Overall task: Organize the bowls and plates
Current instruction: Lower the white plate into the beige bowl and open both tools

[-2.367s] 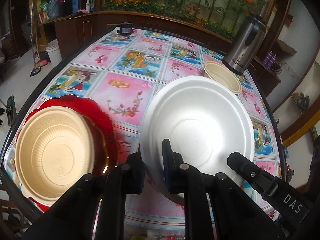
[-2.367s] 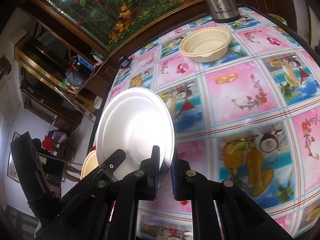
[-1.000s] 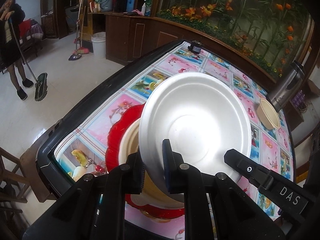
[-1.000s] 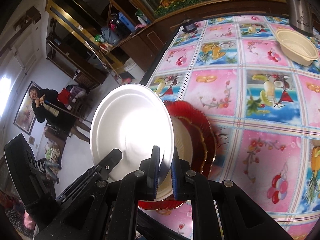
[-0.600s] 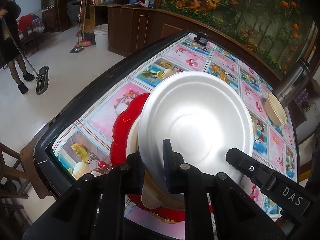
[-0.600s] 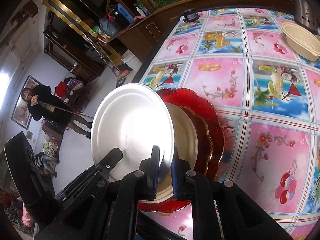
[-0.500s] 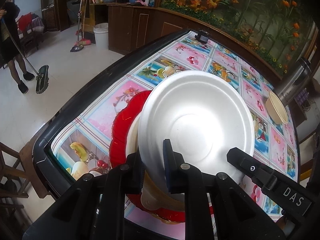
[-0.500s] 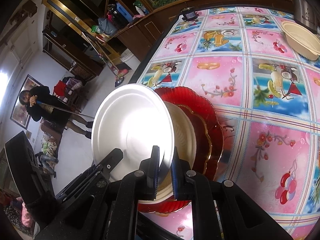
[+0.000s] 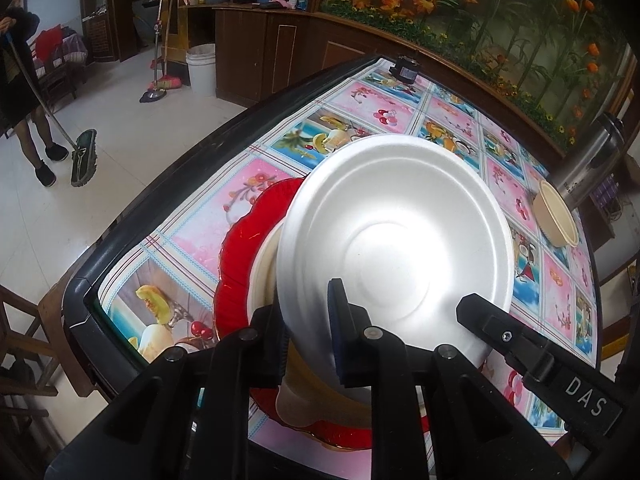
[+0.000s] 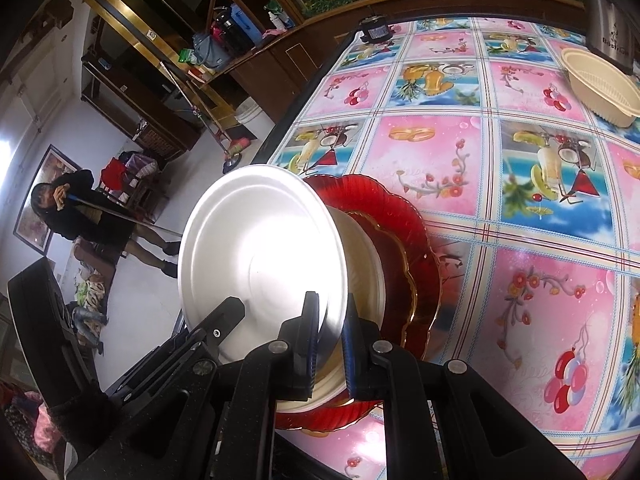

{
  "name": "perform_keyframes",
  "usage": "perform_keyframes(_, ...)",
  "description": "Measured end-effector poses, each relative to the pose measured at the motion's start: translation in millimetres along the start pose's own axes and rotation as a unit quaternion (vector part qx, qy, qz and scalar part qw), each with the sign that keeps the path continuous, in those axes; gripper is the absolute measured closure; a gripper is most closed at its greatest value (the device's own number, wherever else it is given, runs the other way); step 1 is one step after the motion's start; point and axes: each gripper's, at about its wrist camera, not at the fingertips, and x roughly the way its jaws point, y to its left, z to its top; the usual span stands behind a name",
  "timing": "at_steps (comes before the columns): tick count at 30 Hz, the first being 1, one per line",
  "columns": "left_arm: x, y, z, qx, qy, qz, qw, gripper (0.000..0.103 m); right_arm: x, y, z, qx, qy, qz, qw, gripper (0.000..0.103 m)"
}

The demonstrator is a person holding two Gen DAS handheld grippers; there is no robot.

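Note:
A white foam plate (image 9: 396,240) (image 10: 260,268) hangs tilted over a stack near the table's corner. My left gripper (image 9: 308,312) is shut on its near rim. My right gripper (image 10: 330,312) is shut on the rim at another spot, and its black body shows in the left wrist view (image 9: 540,364). Under the white plate lie a beige plate (image 9: 264,272) (image 10: 364,268) and, below that, a red glass plate (image 9: 248,232) (image 10: 400,232). I cannot tell whether the white plate touches the beige one. A beige bowl (image 9: 556,216) (image 10: 600,84) stands apart at the far side.
A steel kettle (image 9: 588,160) (image 10: 608,28) stands behind the beige bowl. The table's dark edge (image 9: 160,184) runs close to the stack. A small black object (image 9: 404,70) sits at the far edge. On the floor beyond, a person (image 9: 20,80) (image 10: 80,212) holds a mop.
Both grippers carried the white plate from the middle of the table to above the red and beige plates. In the last half second it has barely moved.

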Motion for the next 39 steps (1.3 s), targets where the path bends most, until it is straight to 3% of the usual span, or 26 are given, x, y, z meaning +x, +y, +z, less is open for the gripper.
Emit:
perform_keyframes(10,1.5,1.6,0.5,-0.005,0.01,0.005,0.9999,0.086,-3.4,0.0,1.4,-0.003,-0.005,-0.006,1.0,0.088)
perform_keyframes(15,-4.7,0.3,0.0,0.0,0.01,0.001,0.9999,0.076,-6.2,-0.8,1.0,-0.003,-0.005,-0.004,1.0,0.088)
perform_keyframes(18,-14.2,0.0,-0.3,0.0,-0.002,-0.002,1.0,0.051,-8.2,-1.9,2.4,0.0,-0.008,-0.004,1.0,0.088)
perform_keyframes(20,-22.7,1.9,0.0,-0.005,-0.02,0.015,0.9997,0.032,-10.8,-4.2,3.2,0.005,-0.01,-0.003,1.0,0.088)
perform_keyframes(23,-31.4,7.3,1.3,-0.014,-0.038,0.029,0.9988,0.03,-13.9,-6.7,3.4,0.008,-0.01,0.001,1.0,0.084)
perform_keyframes(29,-37.9,5.9,3.9,-0.013,-0.051,0.04,0.9978,0.029,-19.9,-6.8,0.6,0.011,-0.012,0.018,1.0,0.063)
perform_keyframes(31,-41.4,0.5,3.5,-0.007,-0.057,0.039,0.9976,0.029,-23.3,-9.7,-0.3,0.022,-0.012,0.033,0.999,0.045)
perform_keyframes(34,-46.9,-8.8,4.3,-0.001,-0.067,0.036,0.9971,0.029,-28.2,-14.3,-1.4,0.03,-0.011,0.047,0.998,0.028)
perform_keyframes(37,-50.3,-19.8,7.3,0.011,-0.074,0.028,0.9968,0.029,-35.5,-27.1,-1.3,0.049,-0.016,0.047,0.998,0.016)
perform_keyframes(39,-52.3,-27.8,8.6,0.02,-0.078,0.025,0.9964,0.029,-40.9,-35.0,-0.3,0.058,-0.023,0.046,0.997,0.014)
